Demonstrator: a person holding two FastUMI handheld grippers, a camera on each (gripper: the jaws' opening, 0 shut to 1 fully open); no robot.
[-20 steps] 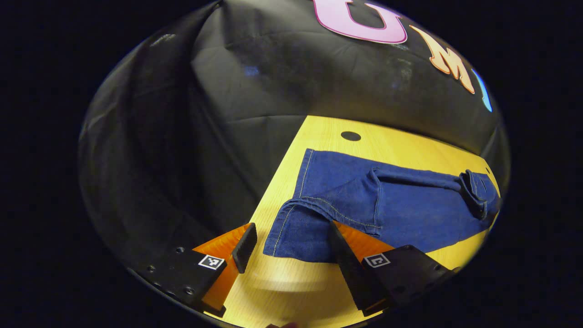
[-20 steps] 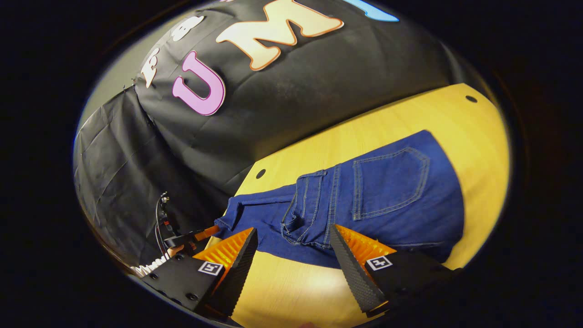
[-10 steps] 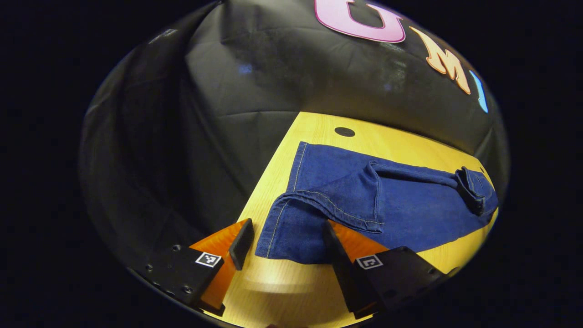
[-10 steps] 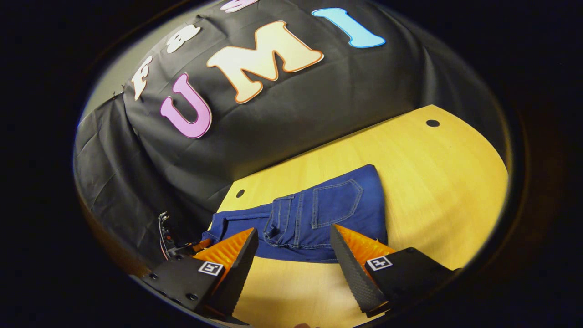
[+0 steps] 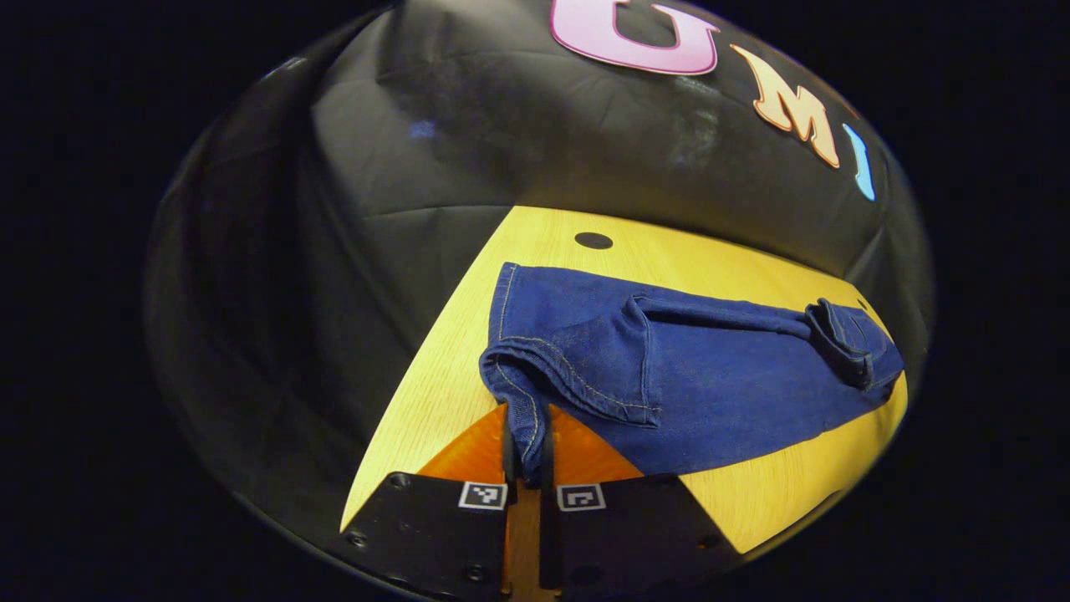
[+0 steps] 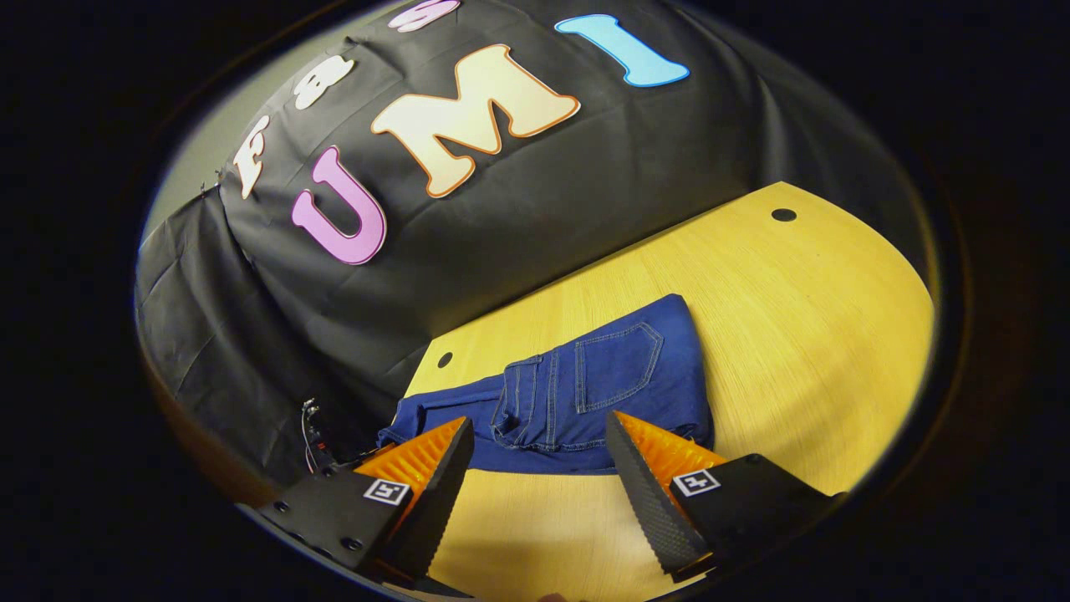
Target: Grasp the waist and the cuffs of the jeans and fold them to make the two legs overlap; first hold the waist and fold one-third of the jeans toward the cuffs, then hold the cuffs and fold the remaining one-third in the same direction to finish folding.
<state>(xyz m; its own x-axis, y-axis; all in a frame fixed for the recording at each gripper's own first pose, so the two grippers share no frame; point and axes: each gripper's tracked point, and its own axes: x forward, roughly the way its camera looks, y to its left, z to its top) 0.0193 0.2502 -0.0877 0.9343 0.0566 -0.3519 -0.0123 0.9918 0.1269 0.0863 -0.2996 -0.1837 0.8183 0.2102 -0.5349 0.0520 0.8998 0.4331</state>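
We saw the dark blue denim jeans (image 5: 710, 376) lying lengthwise on the yellow wooden tabletop (image 5: 435, 385), their legs already folded one over the other. Our left claw (image 5: 527, 447) was pressed together, pinching the near cuff hem between both fingers, and the cloth bunched up just above them. In the right gripper view, our right claw (image 6: 539, 464) hung with its fingers spread apart above the tabletop (image 6: 802, 334), just short of the jeans (image 6: 585, 393), whose waist end with a stitched back pocket (image 6: 617, 366) lay nearest it
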